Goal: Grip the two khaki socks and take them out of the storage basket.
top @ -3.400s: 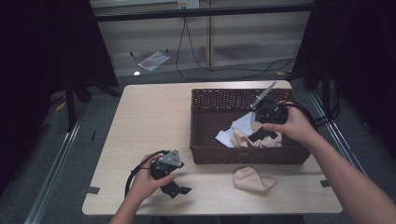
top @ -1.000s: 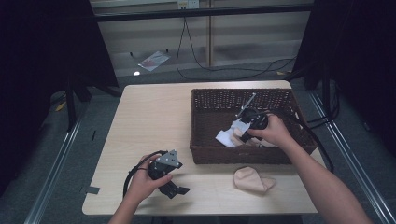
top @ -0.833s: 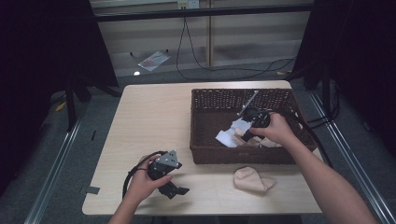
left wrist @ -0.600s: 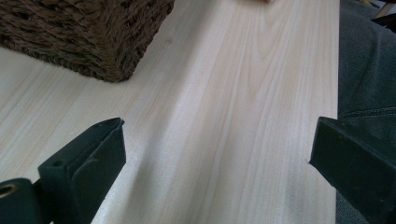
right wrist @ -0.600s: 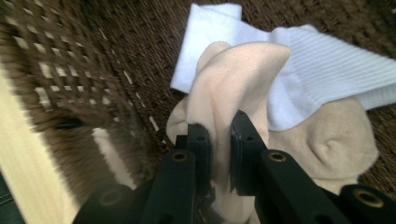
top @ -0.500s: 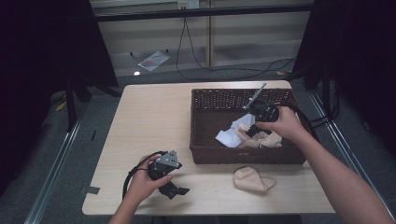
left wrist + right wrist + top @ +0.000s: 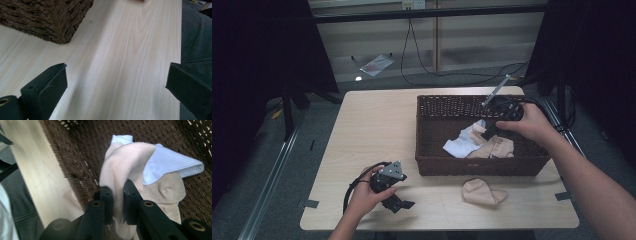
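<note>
My right gripper point(image 7: 117, 188) is shut on a pale pink sock point(image 7: 125, 162), which hangs from its jaws over the inside of the brown wicker basket point(image 7: 75, 157). Under it lie a white sock point(image 7: 170, 165) and a tan sock point(image 7: 165, 191). In the high view my right gripper point(image 7: 486, 132) is raised over the basket's point(image 7: 427, 130) right half, with the pale pink sock point(image 7: 477, 129) at its tip. My left gripper point(image 7: 401, 203) rests on the table near the front edge, and its jaws point(image 7: 116, 75) stand wide open with nothing between them.
Another peach sock point(image 7: 482, 192) lies on the wooden table point(image 7: 372, 120) just in front of the basket. A corner of the basket point(image 7: 50, 20) is ahead of my left gripper. Dark floor and cables lie beyond the table's far edge.
My right gripper has risen out of the basket's middle and shifted right and back, pulling the pale pink sock up with it. The left hand has stayed put.
</note>
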`<action>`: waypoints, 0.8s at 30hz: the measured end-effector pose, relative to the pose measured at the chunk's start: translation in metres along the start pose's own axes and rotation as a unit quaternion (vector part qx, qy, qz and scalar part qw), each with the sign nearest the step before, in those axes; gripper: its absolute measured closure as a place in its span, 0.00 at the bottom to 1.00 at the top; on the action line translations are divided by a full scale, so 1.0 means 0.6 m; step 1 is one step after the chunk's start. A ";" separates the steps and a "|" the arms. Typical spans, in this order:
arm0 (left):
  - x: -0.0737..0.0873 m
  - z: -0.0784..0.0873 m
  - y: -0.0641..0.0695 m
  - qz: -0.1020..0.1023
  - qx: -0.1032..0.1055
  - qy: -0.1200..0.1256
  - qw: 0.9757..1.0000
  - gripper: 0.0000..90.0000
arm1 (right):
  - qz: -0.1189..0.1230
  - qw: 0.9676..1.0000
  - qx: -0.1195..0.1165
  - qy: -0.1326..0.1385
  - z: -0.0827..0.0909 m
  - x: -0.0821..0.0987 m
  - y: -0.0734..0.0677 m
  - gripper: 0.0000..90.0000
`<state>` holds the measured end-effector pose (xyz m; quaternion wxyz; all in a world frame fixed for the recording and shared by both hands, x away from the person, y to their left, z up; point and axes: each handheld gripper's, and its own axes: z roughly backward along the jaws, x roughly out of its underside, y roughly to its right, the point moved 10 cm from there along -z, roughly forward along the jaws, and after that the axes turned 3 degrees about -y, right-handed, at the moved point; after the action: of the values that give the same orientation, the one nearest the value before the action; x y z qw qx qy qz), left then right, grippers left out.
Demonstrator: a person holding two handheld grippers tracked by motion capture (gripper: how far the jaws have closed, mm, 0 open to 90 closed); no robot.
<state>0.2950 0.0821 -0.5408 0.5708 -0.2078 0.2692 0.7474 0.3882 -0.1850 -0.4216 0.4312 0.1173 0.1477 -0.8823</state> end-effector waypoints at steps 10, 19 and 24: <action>0.000 -0.002 -0.001 -0.002 -0.001 0.003 1.000 0.04 | 0.010 1.000 -0.013 0.010 0.055 0.006 -0.014 0.91; 0.001 0.000 0.000 -0.004 0.002 -0.003 1.000 0.04 | 0.027 0.999 -0.025 0.015 0.079 0.014 -0.037 0.90; 0.000 0.000 0.001 0.001 0.002 -0.001 1.000 0.04 | 0.042 0.998 -0.041 0.025 0.092 0.020 -0.056 0.90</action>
<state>0.2947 0.0820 -0.5409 0.5710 -0.2059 0.2700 0.7474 0.3501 -0.1939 -0.3690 0.4681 0.1274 0.1897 -0.8536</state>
